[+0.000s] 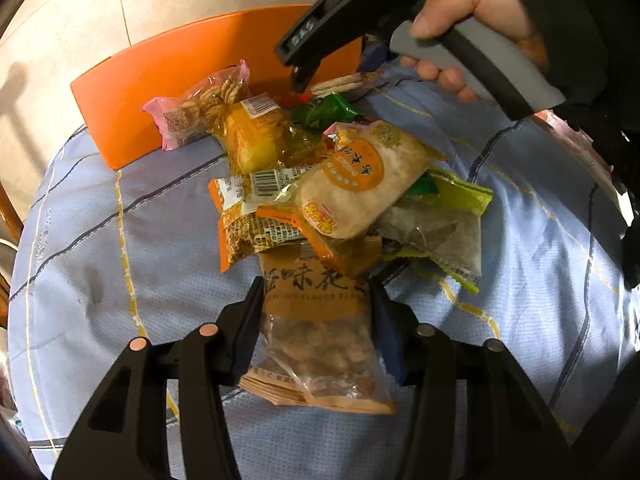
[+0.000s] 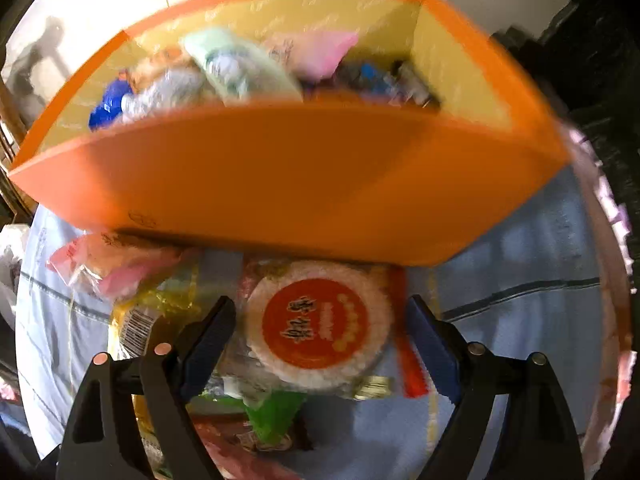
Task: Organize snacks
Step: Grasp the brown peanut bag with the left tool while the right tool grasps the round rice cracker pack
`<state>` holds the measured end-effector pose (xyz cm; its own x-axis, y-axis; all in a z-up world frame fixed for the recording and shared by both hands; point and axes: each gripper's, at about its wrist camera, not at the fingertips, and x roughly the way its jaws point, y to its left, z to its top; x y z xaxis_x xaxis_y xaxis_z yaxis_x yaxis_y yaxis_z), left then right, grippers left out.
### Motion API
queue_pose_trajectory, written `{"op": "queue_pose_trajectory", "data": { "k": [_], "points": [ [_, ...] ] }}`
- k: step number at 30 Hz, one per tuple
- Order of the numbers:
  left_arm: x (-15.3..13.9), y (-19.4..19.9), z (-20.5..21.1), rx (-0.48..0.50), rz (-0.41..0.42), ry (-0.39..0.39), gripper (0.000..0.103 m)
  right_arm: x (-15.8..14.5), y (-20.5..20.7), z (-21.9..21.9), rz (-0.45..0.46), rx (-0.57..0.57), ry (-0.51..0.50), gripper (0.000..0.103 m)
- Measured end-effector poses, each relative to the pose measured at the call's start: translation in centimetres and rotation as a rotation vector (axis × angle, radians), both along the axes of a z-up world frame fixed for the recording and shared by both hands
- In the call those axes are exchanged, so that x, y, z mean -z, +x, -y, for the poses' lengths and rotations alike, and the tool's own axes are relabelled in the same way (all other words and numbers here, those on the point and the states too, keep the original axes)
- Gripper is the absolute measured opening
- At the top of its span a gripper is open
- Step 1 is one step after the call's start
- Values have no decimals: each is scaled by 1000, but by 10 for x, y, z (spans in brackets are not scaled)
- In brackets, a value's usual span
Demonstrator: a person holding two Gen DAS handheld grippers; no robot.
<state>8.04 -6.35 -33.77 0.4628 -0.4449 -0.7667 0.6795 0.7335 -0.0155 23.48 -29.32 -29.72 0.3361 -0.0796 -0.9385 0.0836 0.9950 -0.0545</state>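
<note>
Left wrist view showed our left gripper (image 1: 316, 300) clamped across the peanut bag (image 1: 320, 340), lengthwise along its fingers, while our right gripper (image 2: 320, 328), nearer the orange box (image 2: 280, 184), straddled the round cracker pack (image 2: 316, 322) with jaws apart.

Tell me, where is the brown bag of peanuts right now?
In the left wrist view, the brown peanut bag lies low centre on the blue tablecloth, between the left tongs, just below the snack pile.
</note>
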Motion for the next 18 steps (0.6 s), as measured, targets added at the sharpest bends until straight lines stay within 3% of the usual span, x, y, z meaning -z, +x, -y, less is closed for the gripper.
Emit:
{"op": "queue_pose_trajectory", "data": {
  "k": [4, 8, 18],
  "points": [
    [-1, -3, -6, -2, -3, -10, 50, 0, -7, -9, 40, -52, -40, 75],
    [0, -3, -6, -2, -6, -11, 50, -3, -17, -4, 37, -35, -15, 74],
    [-18, 2, -32, -79, -10, -64, 48, -68, -75, 4, 184, -15, 131, 74]
  ]
}}
